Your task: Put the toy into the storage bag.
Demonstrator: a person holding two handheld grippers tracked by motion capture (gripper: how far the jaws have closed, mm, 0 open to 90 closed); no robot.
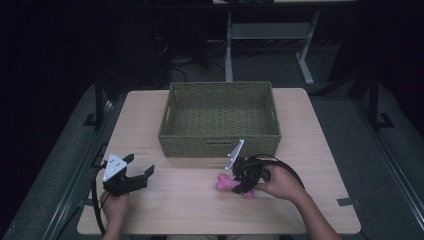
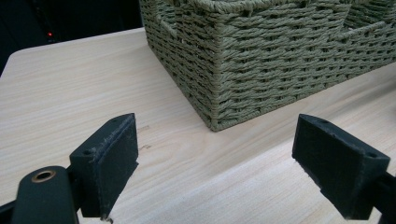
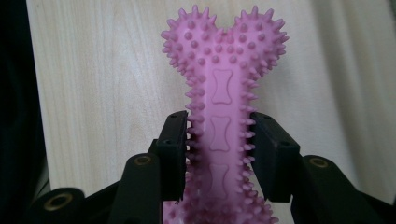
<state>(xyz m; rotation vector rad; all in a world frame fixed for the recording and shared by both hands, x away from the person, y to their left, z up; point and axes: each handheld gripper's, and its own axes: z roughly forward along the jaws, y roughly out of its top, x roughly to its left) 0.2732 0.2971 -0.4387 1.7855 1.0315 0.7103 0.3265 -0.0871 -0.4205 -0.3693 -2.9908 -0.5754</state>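
The right claw [image 3: 218, 154] has its jaws closed on the shaft of a pink spiky bone [image 3: 223, 121], one pad against each side, spikes pressed in. The bone's knobbed end points away from the claw over pale wood. In the high view the bone [image 1: 225, 184] lies low on the tabletop [image 1: 320, 150], just in front of the basket [image 1: 220, 142], with the right claw [image 1: 243, 186] on it and the person's right hand [image 1: 281, 184] behind. Whether the bone is lifted off the wood I cannot tell.

The left claw [image 2: 217, 163] is wide open and holds nothing; its jaws frame bare wood and the near corner of the basket [image 2: 261, 70]. From above it sits apart at the left claw's [image 1: 137, 176] own side of the tabletop.

The basket looks empty. My reading: the grasp is made; the lift, the carry over the near wall and the release inside are left to do.
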